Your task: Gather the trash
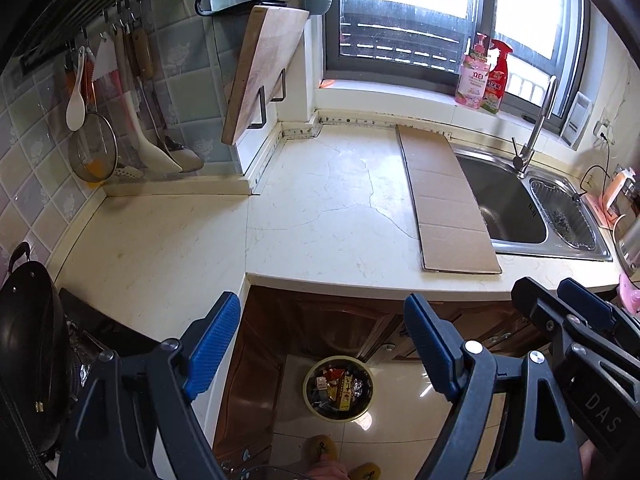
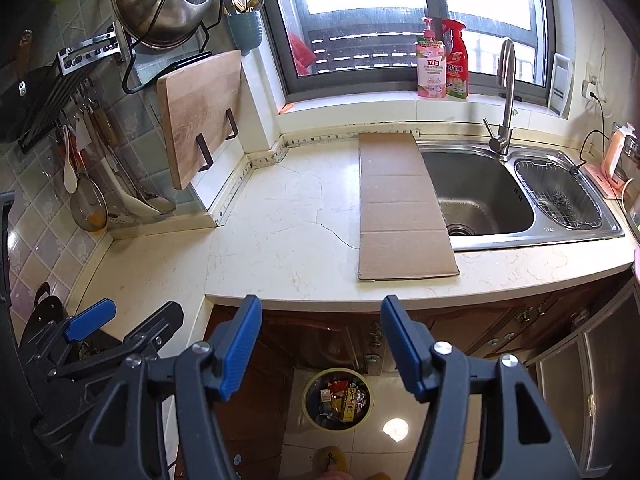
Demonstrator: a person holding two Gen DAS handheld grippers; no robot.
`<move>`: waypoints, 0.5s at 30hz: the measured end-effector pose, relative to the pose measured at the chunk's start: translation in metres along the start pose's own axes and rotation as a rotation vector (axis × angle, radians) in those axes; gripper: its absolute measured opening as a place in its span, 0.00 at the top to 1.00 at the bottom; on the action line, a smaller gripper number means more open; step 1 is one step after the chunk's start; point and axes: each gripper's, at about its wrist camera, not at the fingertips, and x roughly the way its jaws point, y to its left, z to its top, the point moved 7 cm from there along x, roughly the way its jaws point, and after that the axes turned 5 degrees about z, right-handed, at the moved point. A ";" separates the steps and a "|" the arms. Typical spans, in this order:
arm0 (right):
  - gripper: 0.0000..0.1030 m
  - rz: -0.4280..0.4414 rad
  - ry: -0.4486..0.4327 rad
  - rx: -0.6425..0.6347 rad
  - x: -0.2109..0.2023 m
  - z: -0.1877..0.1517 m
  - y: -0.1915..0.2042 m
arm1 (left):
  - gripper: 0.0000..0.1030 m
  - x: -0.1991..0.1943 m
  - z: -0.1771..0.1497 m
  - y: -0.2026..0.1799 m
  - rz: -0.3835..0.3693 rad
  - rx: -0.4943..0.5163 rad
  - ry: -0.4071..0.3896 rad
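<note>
Brown flattened cardboard strip (image 2: 404, 204) lies on the pale stone surface (image 2: 280, 232), long axis running straight away from the fingers. Right gripper (image 2: 320, 344) is nearer; left gripper (image 1: 320, 344) too gapes empty.

A round, pale-rimmed trash bin (image 1: 338, 391) stood upright on the glossy tiled floor, just in front of the dark wooden cabinet doors below the desk's front edge. It was open at the top and filled nearly to the rim with crumpled wrappers and small packets in red, yellow, silver and black. On the desk above, a long flattened strip of brown cardboard (image 2: 404, 208), creased crosswise into panels, lay flat from the back edge to near the front edge, its right side overlapping the left rim of the sink.
</note>
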 end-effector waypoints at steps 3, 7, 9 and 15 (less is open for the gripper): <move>0.39 -0.002 -0.020 -0.003 -0.003 0.002 0.000 | 0.20 -0.002 0.002 -0.002 -0.005 0.004 -0.013; 0.39 -0.010 -0.041 -0.001 -0.007 0.006 0.000 | 0.20 -0.003 0.006 -0.004 -0.024 0.003 -0.027; 0.39 -0.016 -0.057 -0.001 -0.010 0.007 0.000 | 0.20 -0.005 0.007 -0.004 -0.035 0.003 -0.036; 0.39 -0.026 -0.089 0.008 -0.017 0.009 0.000 | 0.20 -0.009 0.011 -0.007 -0.046 0.016 -0.058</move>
